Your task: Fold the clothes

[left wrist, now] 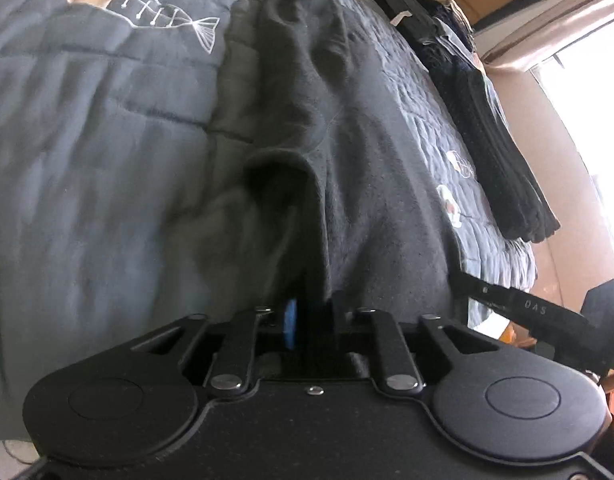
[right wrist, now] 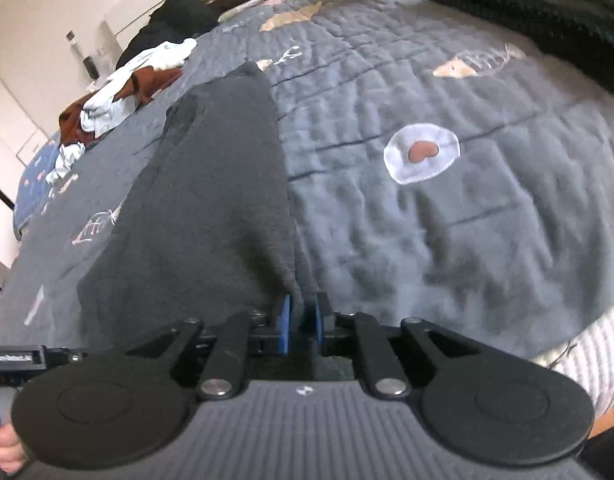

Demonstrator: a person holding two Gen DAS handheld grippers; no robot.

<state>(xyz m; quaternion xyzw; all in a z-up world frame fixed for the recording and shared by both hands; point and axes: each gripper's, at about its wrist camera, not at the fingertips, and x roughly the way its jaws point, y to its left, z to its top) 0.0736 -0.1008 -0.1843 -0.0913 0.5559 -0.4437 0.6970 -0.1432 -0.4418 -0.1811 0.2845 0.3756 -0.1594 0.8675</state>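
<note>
A dark grey garment [right wrist: 211, 184] is spread lengthwise over the quilted bed [right wrist: 447, 240], its near edge gathered at both hand-held grippers. If the edge is lifted unevenly, the cloth could be dragged askew or slip out, since little fabric is caught. The left hand-held gripper [left wrist: 309, 320] is seen narrowly parted around a raised fold; the right hand-held gripper [right wrist: 303, 320] is nearly closed, pinching the garment's corner.
</note>
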